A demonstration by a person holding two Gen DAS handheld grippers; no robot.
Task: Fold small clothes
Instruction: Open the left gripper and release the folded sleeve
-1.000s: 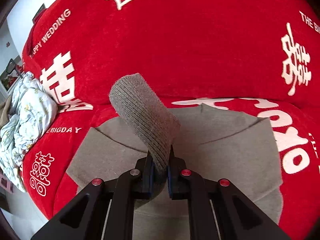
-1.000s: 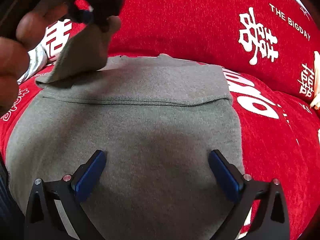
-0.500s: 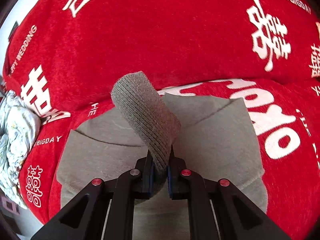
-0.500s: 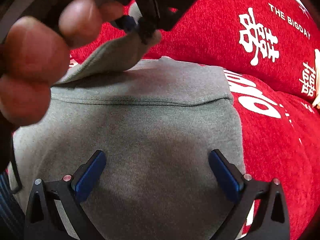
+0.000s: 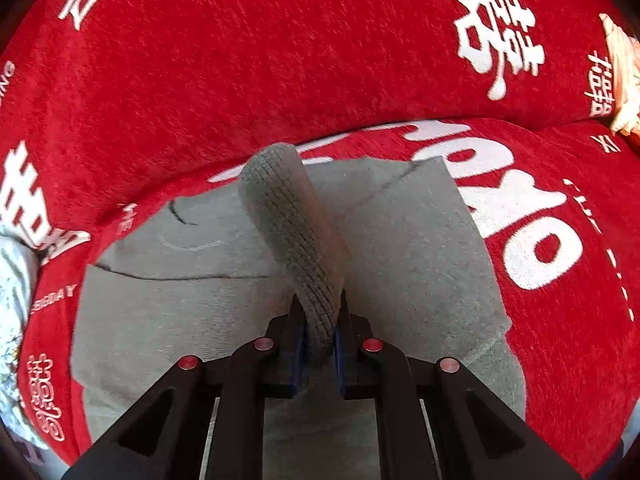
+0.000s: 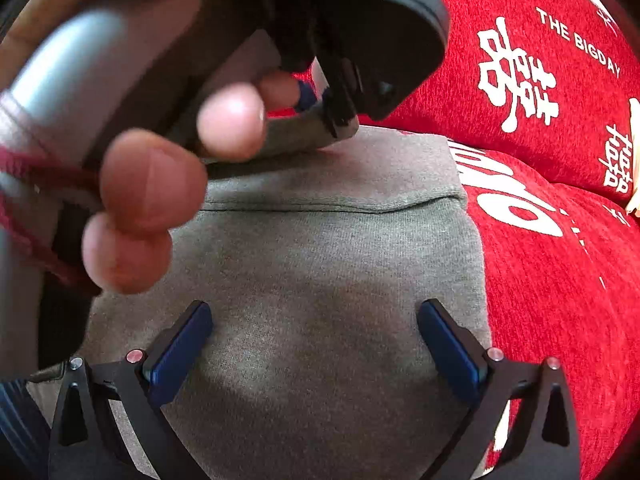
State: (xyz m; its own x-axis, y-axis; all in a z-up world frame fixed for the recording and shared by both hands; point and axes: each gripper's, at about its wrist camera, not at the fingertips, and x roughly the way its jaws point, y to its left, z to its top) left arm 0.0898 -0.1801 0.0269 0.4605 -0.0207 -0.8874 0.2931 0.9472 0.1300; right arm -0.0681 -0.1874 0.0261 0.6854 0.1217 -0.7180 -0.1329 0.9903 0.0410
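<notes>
Red sofa cover [image 5: 280, 60] holds one grey garment [image 6: 320, 280], two grippers above.

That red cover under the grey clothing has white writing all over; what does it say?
"THE BIGDAY" on the red cover, upper right in the right wrist view.
"BIGDAY" again, left edge in the left wrist view.
Chinese double-happiness signs.
Large white letters beside the grey garment: partly hidden, unreadable.
</notes>
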